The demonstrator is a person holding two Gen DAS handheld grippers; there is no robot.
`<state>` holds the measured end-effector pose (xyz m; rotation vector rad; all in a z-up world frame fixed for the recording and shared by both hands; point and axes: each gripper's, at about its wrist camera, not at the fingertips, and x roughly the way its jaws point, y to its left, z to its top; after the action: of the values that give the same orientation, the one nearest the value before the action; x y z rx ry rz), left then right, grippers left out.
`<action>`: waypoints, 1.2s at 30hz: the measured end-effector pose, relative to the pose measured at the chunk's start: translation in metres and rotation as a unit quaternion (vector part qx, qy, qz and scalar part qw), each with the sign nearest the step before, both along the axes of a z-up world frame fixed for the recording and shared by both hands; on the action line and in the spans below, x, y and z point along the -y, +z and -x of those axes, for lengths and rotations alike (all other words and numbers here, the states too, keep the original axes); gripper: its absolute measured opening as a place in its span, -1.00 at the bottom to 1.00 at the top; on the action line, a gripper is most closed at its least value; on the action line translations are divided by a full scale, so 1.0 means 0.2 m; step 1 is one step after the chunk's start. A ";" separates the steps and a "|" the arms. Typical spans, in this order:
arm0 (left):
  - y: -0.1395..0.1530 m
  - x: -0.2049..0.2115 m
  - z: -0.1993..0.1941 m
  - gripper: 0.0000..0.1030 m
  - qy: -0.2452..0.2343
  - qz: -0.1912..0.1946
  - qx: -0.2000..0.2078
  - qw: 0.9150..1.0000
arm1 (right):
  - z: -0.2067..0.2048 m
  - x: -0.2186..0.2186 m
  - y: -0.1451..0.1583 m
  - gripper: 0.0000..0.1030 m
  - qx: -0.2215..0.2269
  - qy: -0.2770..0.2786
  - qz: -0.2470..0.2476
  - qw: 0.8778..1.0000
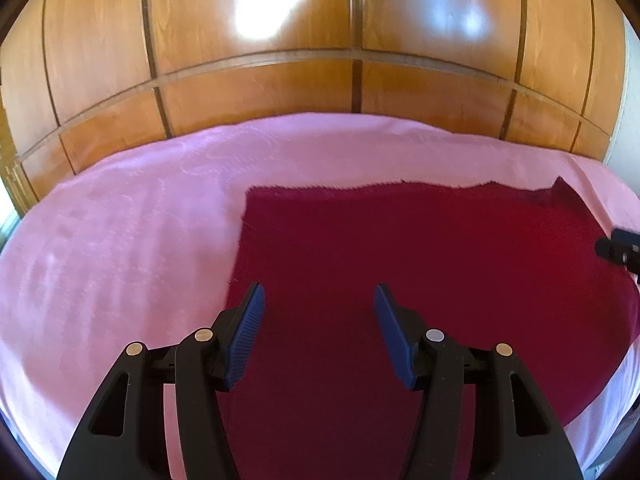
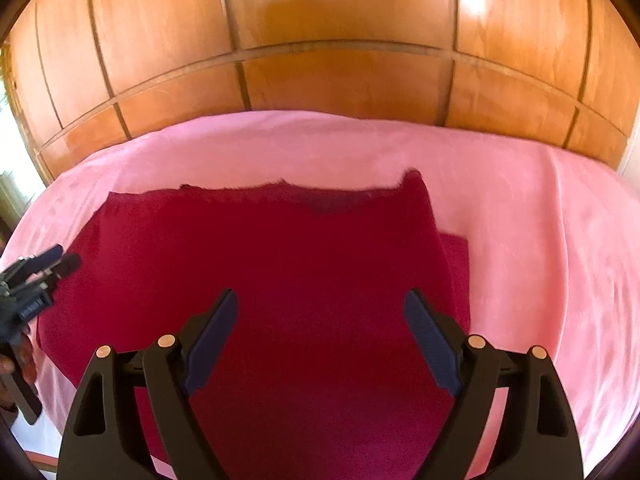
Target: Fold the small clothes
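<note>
On the pink bedspread (image 1: pixel 120 240) that covers the bed, in front of a glossy wooden wardrobe (image 1: pixel 256 92), lies the dark red cloth (image 1: pixel 400 248), the small garment to be folded. It is spread nearly flat, its far edge running roughly straight across and one far corner (image 2: pixel 414 178) on the right side standing up in a small peak; in the right wrist view a second layer of the same red shows just past its right edge, which suggests that the piece is already doubled over or that a part is tucked underneath. Laid out flat like this, it seems prepared for the next fold, with edges and corners easy to reach from above. Both tools hang over the near part of the cloth and point steeply down at it, probably so that each can come down on a near corner or edge. The left tongs (image 1: pixel 320 300) stand about half open over the cloth near its left edge, with nothing between the blue ribbed pads (image 1: pixel 250 324) and no contact with the fabric that can be seen. The right tongs (image 2: pixel 320 304) are spread wider, also empty, poised above the middle of the red cloth. Each tool shows at the edge of the other's view, so the two work close together over the same piece.
</note>
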<state>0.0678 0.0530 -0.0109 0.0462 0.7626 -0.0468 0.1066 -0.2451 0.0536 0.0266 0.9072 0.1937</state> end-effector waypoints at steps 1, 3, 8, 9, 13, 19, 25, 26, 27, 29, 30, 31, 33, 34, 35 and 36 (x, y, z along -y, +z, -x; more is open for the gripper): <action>-0.01 0.00 0.00 0.09 -0.002 0.001 -0.002 1.000 | -0.02 -0.01 0.00 0.65 0.000 0.004 0.003 1.000; -0.02 0.02 0.00 0.09 -0.004 0.001 -0.005 1.000 | -0.06 -0.05 -0.01 0.65 -0.002 0.011 0.014 1.000; -0.05 0.02 -0.01 0.09 -0.006 0.004 -0.010 1.000 | -0.17 -0.07 -0.03 0.64 0.004 -0.005 0.056 0.998; -0.05 0.02 -0.02 0.09 -0.006 0.004 -0.010 1.000 | -0.20 -0.05 -0.02 0.64 0.009 -0.019 0.055 0.998; -0.05 0.02 -0.03 0.09 -0.007 0.007 -0.012 1.000 | -0.36 0.08 -0.04 0.65 0.001 -0.070 0.043 0.997; -0.05 0.01 -0.04 0.24 -0.009 0.013 -0.012 1.000 | -0.54 0.23 -0.15 0.64 -0.036 -0.117 0.039 0.992; -0.05 -0.01 -0.04 0.24 -0.009 0.022 -0.006 1.000 | -0.58 0.25 -0.19 -0.64 -0.054 -0.091 0.013 0.994; -0.04 -0.02 -0.03 0.24 -0.008 0.025 -0.004 1.000 | -0.58 0.25 -0.19 -0.88 -0.049 -0.090 0.017 0.995; -0.04 -0.02 -0.03 0.24 -0.006 0.026 -0.002 1.000 | -0.57 0.26 -0.17 -0.88 -0.040 -0.088 0.016 0.995; -0.03 -0.03 -0.02 0.24 -0.002 0.028 0.008 1.000 | -0.54 0.26 -0.13 -0.89 -0.024 -0.087 0.016 0.996; -0.02 -0.03 -0.02 0.24 0.000 0.027 0.015 1.000 | -0.53 0.27 -0.11 -0.89 -0.011 -0.090 0.023 0.996; -0.02 -0.04 -0.03 0.24 0.001 0.024 0.015 1.000 | -0.53 0.28 -0.08 -0.89 0.000 -0.094 0.027 0.995; -0.04 -0.05 -0.08 0.24 0.007 0.023 0.007 1.000 | -0.55 0.31 -0.06 -0.89 0.014 -0.107 0.023 0.994; -0.05 -0.05 -0.10 0.24 0.009 0.023 0.002 1.000 | -0.56 0.32 -0.05 -0.89 0.015 -0.112 0.024 0.993; -0.06 -0.06 -0.13 0.24 0.012 0.021 -0.006 1.000 | -0.59 0.32 -0.07 -0.89 0.012 -0.117 0.025 0.993; -0.08 -0.05 -0.18 0.24 0.015 0.016 -0.021 1.000 | -0.63 0.32 -0.11 -0.89 0.002 -0.120 0.027 0.992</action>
<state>0.1032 0.0638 -0.0274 0.0037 0.8046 -0.0305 0.2321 -0.3094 0.0309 0.0856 0.8977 -0.0552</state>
